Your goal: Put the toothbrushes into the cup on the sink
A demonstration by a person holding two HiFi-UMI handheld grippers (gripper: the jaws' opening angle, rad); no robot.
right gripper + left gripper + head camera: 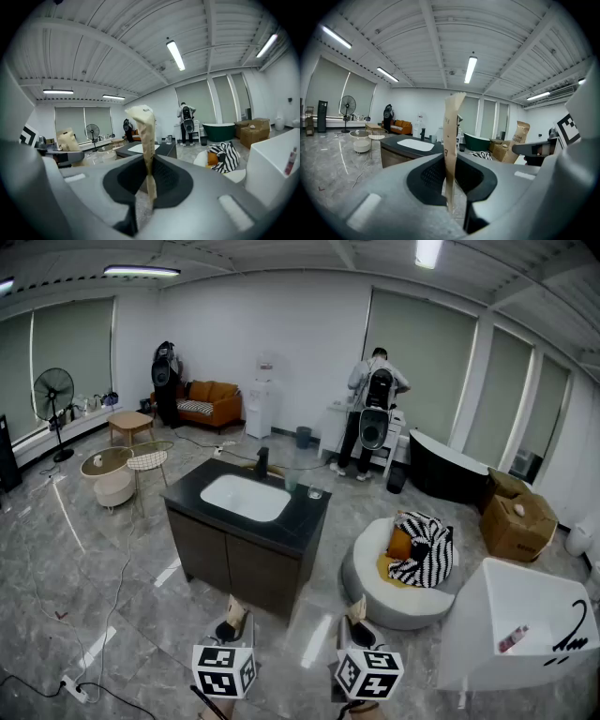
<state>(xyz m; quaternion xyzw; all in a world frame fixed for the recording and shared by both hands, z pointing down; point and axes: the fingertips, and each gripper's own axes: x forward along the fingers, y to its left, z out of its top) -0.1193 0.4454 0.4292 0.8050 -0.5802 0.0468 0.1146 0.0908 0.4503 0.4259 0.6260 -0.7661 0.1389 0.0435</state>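
Your left hand-held gripper [451, 185] is clamped nearly shut on a paper-wrapped toothbrush [451, 131] that stands up out of the jaws. Your right hand-held gripper [149, 183] grips a second toothbrush [144, 133] the same way. The cup [315, 491] sits well ahead, on the far right corner of the sink [302, 523] top, past the basin, so your right hand looks the nearer. Open floor lies between; mind the sink's near edge and the round seat [412, 601] on your right.

Bright, even light falls from ceiling tube lights [141, 271], glare streaks the glossy floor [58, 570], and fisheye edges bend and darken.
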